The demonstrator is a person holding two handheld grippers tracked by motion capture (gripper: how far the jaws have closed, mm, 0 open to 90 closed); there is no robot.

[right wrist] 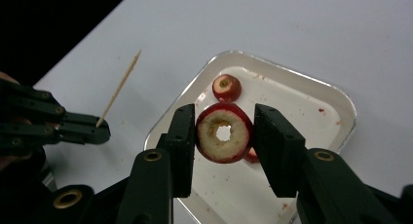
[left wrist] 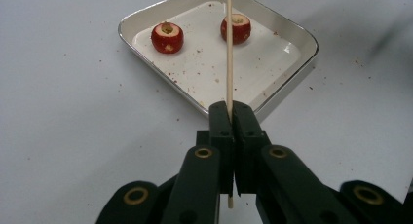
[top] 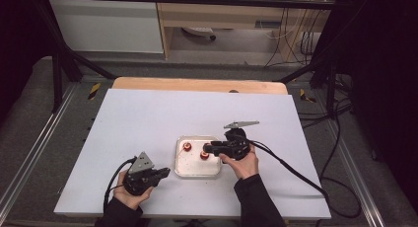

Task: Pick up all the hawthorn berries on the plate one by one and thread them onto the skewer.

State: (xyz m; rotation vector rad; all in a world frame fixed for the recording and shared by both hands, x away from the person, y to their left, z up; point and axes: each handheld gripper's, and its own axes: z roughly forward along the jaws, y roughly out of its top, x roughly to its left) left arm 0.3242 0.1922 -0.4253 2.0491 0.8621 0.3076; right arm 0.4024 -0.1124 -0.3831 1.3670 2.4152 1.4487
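Right tongs (right wrist: pixel 223 136) clamped on a cored red fruit slice (right wrist: pixel 224 133), hole through the middle, cut face toward the camera, held just above the white tray (right wrist: pixel 311 87). In the high view the right tongs (top: pixel 209 149) reach over the tray (top: pixel 197 173) from its right side. Left tongs (left wrist: pixel 230 118) closed tight on a thin wooden skewer (left wrist: pixel 229 44), which runs straight out past the jaw tips, pointed end away from the hand. Left tongs (top: pixel 165 172) sit low over the white surface (top: pixel 148 118), just left of the tray, apart from it. Two small red cored fruits lie in the tray: one (left wrist: pixel 167 37) near the far-left corner, the other (left wrist: pixel 236 28) partly behind the skewer. Red crumbs scattered on the tray floor and nearby surface
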